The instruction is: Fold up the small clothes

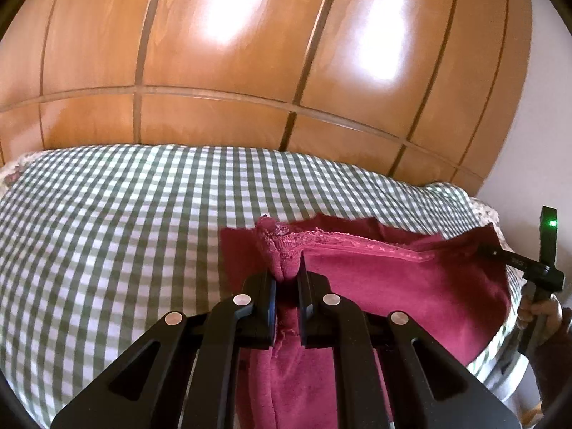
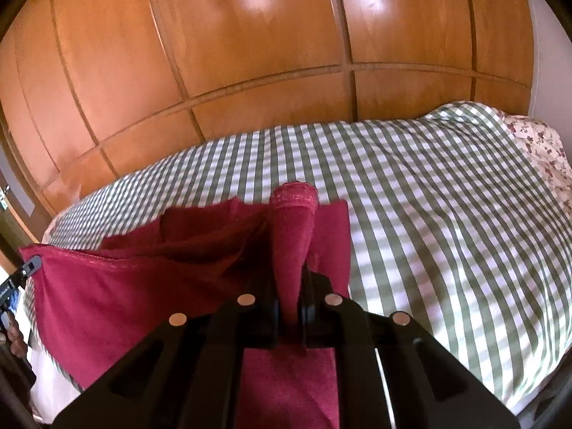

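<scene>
A dark red garment [image 1: 411, 279] with a pink lace hem is held stretched between both grippers above the bed. My left gripper [image 1: 287, 275] is shut on a bunched fold at its left corner. My right gripper [image 2: 290, 286] is shut on a bunched fold at the other corner of the garment [image 2: 125, 286]. The right gripper also shows at the right edge of the left wrist view [image 1: 536, 268], and the left gripper at the left edge of the right wrist view [image 2: 21, 271]. The cloth hangs slack between them, its far layer lying on the bedspread.
The bed has a green and white checked cover [image 1: 107, 232], also in the right wrist view [image 2: 447, 214]. A floral pillow [image 2: 543, 153] lies at the far right. A wooden panelled wardrobe [image 1: 250, 53] stands close behind the bed. A white wall [image 1: 536, 125] is to the right.
</scene>
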